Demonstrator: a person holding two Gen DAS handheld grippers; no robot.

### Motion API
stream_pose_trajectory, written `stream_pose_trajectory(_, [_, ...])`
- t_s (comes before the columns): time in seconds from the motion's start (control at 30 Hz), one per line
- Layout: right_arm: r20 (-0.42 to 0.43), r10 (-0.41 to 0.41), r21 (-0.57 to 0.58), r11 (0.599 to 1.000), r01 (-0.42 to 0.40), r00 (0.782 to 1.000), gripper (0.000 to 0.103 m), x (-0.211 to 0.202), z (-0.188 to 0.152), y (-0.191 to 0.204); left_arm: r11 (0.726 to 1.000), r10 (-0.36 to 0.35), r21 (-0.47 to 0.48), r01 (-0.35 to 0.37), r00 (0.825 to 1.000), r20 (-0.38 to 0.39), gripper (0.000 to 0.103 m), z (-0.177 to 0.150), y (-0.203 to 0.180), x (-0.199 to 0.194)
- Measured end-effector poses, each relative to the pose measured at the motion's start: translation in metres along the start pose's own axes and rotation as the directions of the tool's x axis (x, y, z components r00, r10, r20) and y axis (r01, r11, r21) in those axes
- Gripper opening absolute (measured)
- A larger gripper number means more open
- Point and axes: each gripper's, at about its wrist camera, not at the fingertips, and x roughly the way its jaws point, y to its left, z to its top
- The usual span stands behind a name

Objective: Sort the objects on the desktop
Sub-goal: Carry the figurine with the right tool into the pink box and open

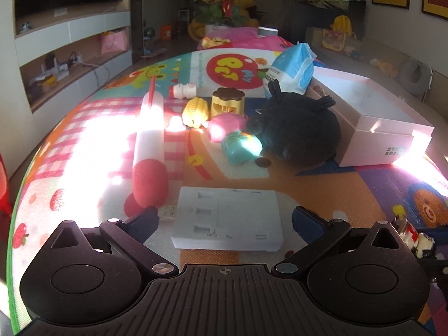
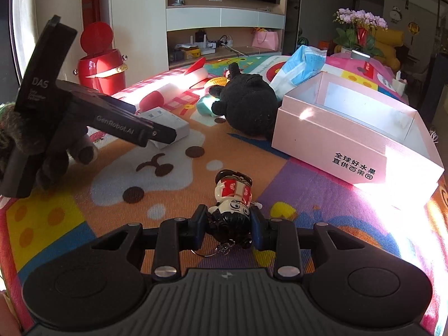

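My left gripper [image 1: 225,218] is open, its fingers on either side of a flat white power strip [image 1: 226,218] lying on the colourful mat. My right gripper [image 2: 228,222] is shut on a small doll keychain [image 2: 232,198] with a red and white body and black hair; the doll also shows at the right edge of the left wrist view [image 1: 417,238]. An open pink box [image 2: 350,128] stands to the right. A black plush toy [image 1: 296,128] lies beside the box. The left gripper's body shows in the right wrist view [image 2: 84,106].
Behind the power strip lie a white and red squeeze bottle [image 1: 149,145], a teal toy [image 1: 242,147], a pink toy [image 1: 226,126], a toy corn [image 1: 196,112], a yellow cup [image 1: 226,102], a small drink bottle [image 1: 183,91] and a blue tissue pack [image 1: 294,70]. A red bin [image 2: 99,64] stands beyond the mat.
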Motion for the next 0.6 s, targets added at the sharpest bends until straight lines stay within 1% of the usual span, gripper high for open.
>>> stream_pose_trajectory(0.07, [0.015, -0.015, -0.036, 0.999, 0.015, 1.000, 0.032, -0.006, -0.006, 0.005, 1.000, -0.005, 0.004, 0.005, 1.000, -0.003, 0.103, 0.002, -0.006, 0.005])
stream_pose_trajectory(0.13, [0.019, -0.025, -0.037, 0.999, 0.025, 1.000, 0.034, -0.006, -0.007, 0.006, 0.999, 0.021, 0.025, -0.020, 1.000, -0.003, 0.103, 0.002, -0.014, 0.009])
stream_pose_trajectory(0.2, [0.017, -0.037, -0.016, 0.999, 0.037, 0.999, 0.043, -0.004, -0.005, 0.003, 0.998, 0.049, 0.046, -0.049, 0.999, -0.001, 0.103, 0.000, -0.021, 0.010])
stream_pose_trajectory(0.23, [0.016, -0.044, -0.004, 0.999, 0.044, 0.999, 0.049, -0.002, -0.003, 0.001, 0.996, 0.059, 0.064, -0.059, 0.998, -0.002, 0.103, -0.001, -0.024, 0.011])
stream_pose_trajectory(0.27, [0.014, -0.048, 0.006, 0.999, 0.048, 0.999, 0.052, 0.000, -0.001, -0.001, 0.995, 0.064, 0.072, -0.064, 0.998, 0.001, 0.103, -0.002, -0.025, 0.010])
stream_pose_trajectory(0.3, [0.015, -0.051, 0.012, 0.999, 0.051, 0.999, 0.053, 0.002, 0.001, -0.002, 0.995, 0.066, 0.075, -0.066, 0.998, 0.001, 0.102, -0.001, -0.026, 0.010])
stream_pose_trajectory(0.33, [0.016, -0.051, 0.013, 0.999, 0.051, 0.999, 0.053, 0.005, 0.004, -0.002, 0.995, 0.063, 0.073, -0.063, 0.998, -0.001, 0.101, -0.001, -0.026, 0.009])
stream_pose_trajectory(0.37, [0.016, -0.052, 0.015, 0.999, 0.052, 0.999, 0.053, 0.008, 0.007, -0.002, 0.996, 0.060, 0.069, -0.060, 0.998, 0.000, 0.096, 0.000, -0.025, 0.008])
stream_pose_trajectory(0.43, [0.007, -0.037, 0.022, 0.999, 0.037, 0.999, 0.052, 0.012, 0.011, -0.003, 0.996, 0.063, 0.060, -0.063, 0.998, 0.000, 0.096, -0.001, -0.024, 0.005])
stream_pose_trajectory(0.5, [-0.018, -0.013, 0.025, 1.000, 0.013, 1.000, 0.042, 0.014, 0.013, -0.001, 0.995, 0.071, 0.072, -0.072, 0.997, 0.006, 0.096, -0.005, -0.027, -0.001])
stream_pose_trajectory(0.53, [-0.022, -0.005, 0.026, 1.000, 0.006, 1.000, 0.039, 0.012, 0.013, -0.001, 0.994, 0.069, 0.083, -0.069, 0.998, 0.011, 0.096, -0.008, -0.031, -0.007])
stream_pose_trajectory(0.6, [-0.028, -0.003, 0.008, 1.000, 0.003, 1.000, 0.039, 0.006, 0.011, -0.001, 0.991, 0.053, 0.121, -0.055, 0.998, 0.019, 0.096, -0.014, -0.040, -0.020])
